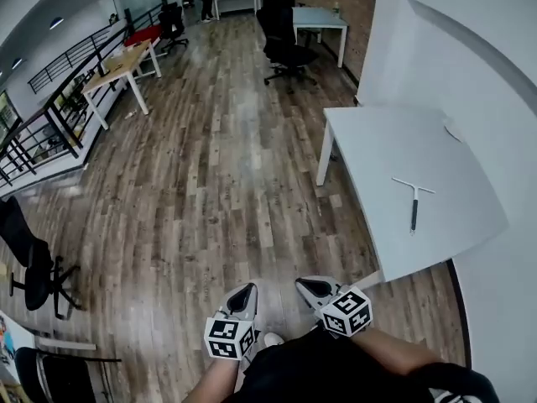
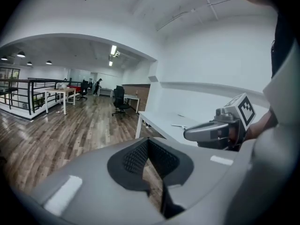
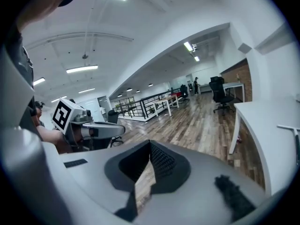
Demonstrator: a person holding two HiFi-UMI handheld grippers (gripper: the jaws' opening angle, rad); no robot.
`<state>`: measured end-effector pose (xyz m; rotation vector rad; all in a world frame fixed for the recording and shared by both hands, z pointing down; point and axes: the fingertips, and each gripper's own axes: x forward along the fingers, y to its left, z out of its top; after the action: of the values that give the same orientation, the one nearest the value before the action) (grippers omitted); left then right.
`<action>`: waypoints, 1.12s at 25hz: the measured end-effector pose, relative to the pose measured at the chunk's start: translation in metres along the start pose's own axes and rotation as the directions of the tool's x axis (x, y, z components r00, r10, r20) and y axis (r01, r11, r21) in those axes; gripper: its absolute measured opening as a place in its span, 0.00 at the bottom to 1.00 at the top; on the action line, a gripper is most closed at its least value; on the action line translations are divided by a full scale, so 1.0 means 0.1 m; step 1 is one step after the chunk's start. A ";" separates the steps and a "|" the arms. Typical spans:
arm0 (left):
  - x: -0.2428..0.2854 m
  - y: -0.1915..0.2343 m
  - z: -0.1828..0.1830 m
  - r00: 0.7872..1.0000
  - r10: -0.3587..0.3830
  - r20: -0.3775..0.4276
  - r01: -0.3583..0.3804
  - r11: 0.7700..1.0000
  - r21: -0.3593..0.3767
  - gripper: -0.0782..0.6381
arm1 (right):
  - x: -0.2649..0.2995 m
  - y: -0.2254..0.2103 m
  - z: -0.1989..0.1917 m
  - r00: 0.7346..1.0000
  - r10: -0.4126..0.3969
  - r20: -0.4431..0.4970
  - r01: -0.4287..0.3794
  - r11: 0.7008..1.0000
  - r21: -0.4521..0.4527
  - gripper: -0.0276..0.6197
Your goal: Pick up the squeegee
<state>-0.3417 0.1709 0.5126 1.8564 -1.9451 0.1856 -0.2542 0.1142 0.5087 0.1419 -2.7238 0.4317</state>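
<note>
The squeegee (image 1: 414, 201), a thin T-shape with a pale blade and dark handle, lies flat on the white table (image 1: 377, 141) at the right of the head view. It also shows at the right edge of the right gripper view, squeegee (image 3: 291, 128). My left gripper (image 1: 246, 290) and right gripper (image 1: 312, 286) are held side by side low in the head view, close to the person's body and well short of the table. Both are shut with nothing between their jaws. Each gripper's camera sees the other: right gripper (image 2: 206, 132), left gripper (image 3: 101, 130).
Wood floor stretches ahead. Black office chairs (image 1: 285, 40) stand by a far desk, and wooden tables (image 1: 126, 61) and a railing (image 1: 50, 116) line the left. Another black chair (image 1: 33, 267) sits at the near left. A white wall runs behind the table.
</note>
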 end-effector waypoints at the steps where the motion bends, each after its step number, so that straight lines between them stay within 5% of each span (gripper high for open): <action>1: 0.03 -0.02 0.03 1.000 -0.023 -0.002 0.023 1.000 0.010 0.12 | -0.05 -0.02 0.00 1.000 -0.028 0.009 0.028 1.000 0.014 0.05; 17: 0.45 -0.98 0.01 0.953 -0.291 -0.085 0.299 0.949 0.102 0.12 | -1.05 -0.34 -0.19 0.948 -0.309 0.074 0.300 0.947 0.118 0.05; 28: 0.82 -1.75 0.06 0.941 -0.322 -0.104 0.334 0.934 0.129 0.12 | -1.70 -0.81 -0.31 0.938 -0.336 0.083 0.322 0.936 0.144 0.05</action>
<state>-0.1720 0.0775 0.5044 2.2005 -1.5739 0.2988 -0.0738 0.0538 0.4943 0.6640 -2.6998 0.5118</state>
